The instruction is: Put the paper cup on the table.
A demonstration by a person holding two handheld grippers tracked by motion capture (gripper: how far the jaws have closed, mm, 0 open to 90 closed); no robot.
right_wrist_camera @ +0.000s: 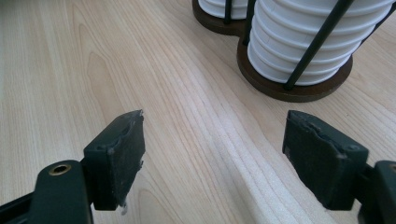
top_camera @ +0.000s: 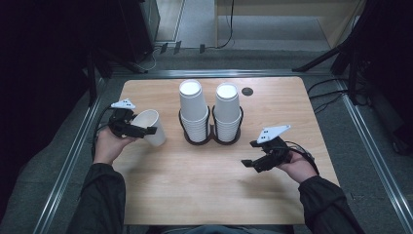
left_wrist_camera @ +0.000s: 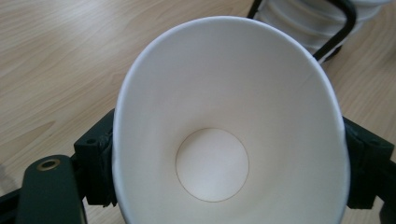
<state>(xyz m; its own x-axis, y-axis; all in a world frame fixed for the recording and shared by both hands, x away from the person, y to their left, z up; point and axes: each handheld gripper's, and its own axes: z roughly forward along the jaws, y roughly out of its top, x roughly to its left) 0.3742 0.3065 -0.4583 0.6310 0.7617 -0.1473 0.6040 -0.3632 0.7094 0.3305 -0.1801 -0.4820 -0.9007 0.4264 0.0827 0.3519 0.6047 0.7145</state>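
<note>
Light wood-grain rectangular table point(top_camera: 214, 195) carries everything. At its centre sits a dark two-ring wire cup holder on a brown base point(top_camera: 211, 139), with two tall stacks of white paper cups: left stack point(top_camera: 194, 109), right stack point(top_camera: 227, 109), side by side and nearly touching, both upright, open ends down. A small black round grommet point(top_camera: 247, 91) sits near the far edge, right of the stacks. Single white paper cup point(top_camera: 150, 126) is off the table on the left side, tipped on its side, mouth toward the person's left hand, just beside the left stack but clear of it. Left gripper point(top_camera: 141, 130) clamps that cup, pads pressing both sides of the wall; rim squeezed oval in the left gripper view point(left_wrist_camera: 224, 116). Right gripper point(top_camera: 252, 153) hovers low over the table right of the holder, jaws spread, nothing between them.
</note>
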